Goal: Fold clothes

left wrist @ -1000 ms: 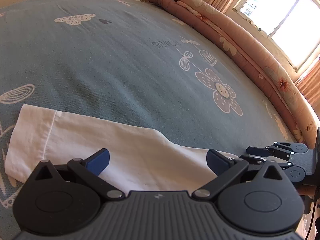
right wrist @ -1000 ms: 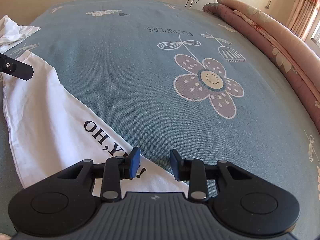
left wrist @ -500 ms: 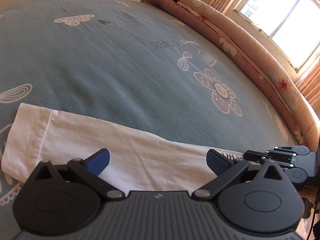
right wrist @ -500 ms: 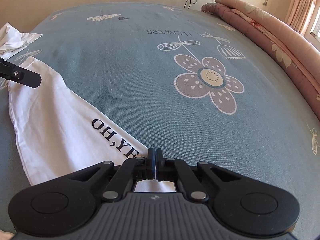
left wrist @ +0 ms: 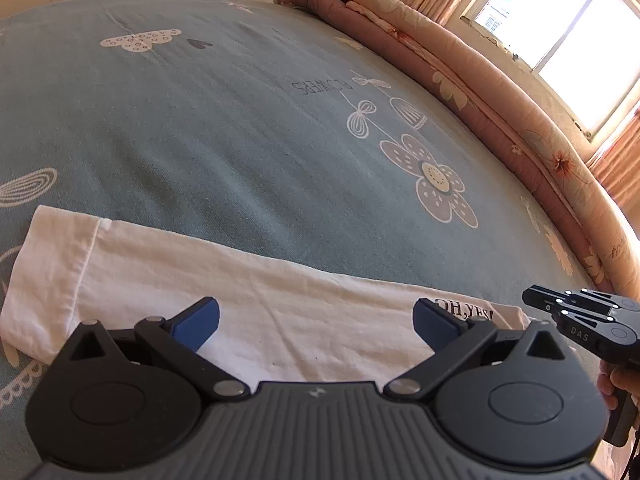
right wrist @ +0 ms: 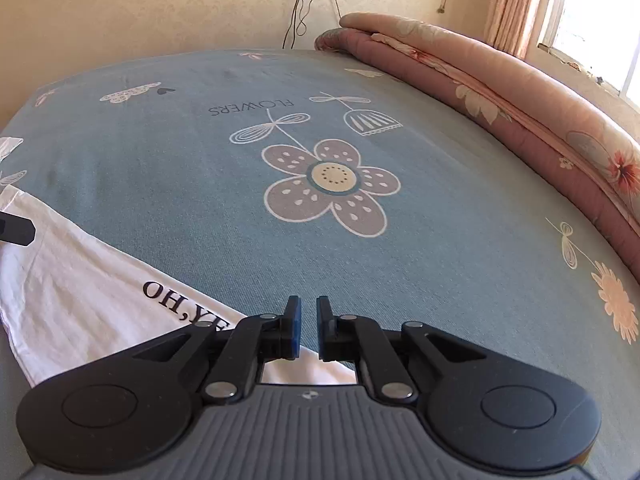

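A white T-shirt with black "OH,YES!" lettering lies folded into a long strip on the blue flowered bedsheet. My left gripper hovers over the strip's middle, jaws wide open with nothing gripped. At the strip's right end is my right gripper, held by a hand. In the right wrist view the right gripper is just past the lettered corner of the T-shirt. Its jaws are opening, a narrow gap shows bedsheet between the pads, and the cloth lies below them. One left fingertip shows at the left edge.
A rolled pink floral quilt runs along the bed's right side under a bright window. Cables hang down the far wall. More white cloth lies at the bed's left edge. The bedsheet stretches away beyond the shirt.
My right gripper closed on the lettered corner, then parted slightly while lifting and rolling. The strip's right end now lies stretched out with its lettering showing. The left gripper stayed put.
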`<state>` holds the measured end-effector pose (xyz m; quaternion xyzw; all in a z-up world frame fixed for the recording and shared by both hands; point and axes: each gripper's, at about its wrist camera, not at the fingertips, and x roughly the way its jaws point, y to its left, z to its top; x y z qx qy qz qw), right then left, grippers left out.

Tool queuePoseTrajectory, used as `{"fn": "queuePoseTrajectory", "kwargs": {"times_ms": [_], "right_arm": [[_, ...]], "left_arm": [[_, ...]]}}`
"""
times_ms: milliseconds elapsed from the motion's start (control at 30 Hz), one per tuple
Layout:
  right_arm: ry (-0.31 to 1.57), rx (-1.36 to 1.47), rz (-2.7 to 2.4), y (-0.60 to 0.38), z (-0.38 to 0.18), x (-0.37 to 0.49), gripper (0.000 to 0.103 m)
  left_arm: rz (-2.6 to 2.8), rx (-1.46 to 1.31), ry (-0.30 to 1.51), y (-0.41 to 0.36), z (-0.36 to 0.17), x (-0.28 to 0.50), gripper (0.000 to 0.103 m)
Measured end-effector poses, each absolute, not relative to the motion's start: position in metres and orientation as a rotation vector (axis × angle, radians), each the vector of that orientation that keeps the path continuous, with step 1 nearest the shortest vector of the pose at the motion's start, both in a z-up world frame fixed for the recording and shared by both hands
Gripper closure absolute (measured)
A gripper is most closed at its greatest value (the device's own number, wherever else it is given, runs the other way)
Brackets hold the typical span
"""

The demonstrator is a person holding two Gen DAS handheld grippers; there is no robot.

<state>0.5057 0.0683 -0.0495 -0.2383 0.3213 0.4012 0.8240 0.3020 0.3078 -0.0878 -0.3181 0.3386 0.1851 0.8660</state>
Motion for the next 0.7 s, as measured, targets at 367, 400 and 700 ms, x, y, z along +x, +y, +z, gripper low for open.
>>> {"fn": "queuePoseTrajectory", "kwargs": {"times_ms": [367, 400, 700], "right_arm": [[0.792, -0.457, 0.716, 0.048, -0.080, 0.525, 0.094], [0.779, -0.448, 0.676, 0.050, -0.081, 0.530, 0.094], [0.788, -0.311, 0.763, 0.039, -0.040, 0.487, 0.089]], "left_arm": [[0.394, -0.665, 0.711, 0.306, -0.088, 0.303, 0.001], [0.397, -0.669, 0.707, 0.307, -0.088, 0.303, 0.001], [0.412, -0.625, 0.699, 0.309, -0.080, 0.297, 0.001]]}}
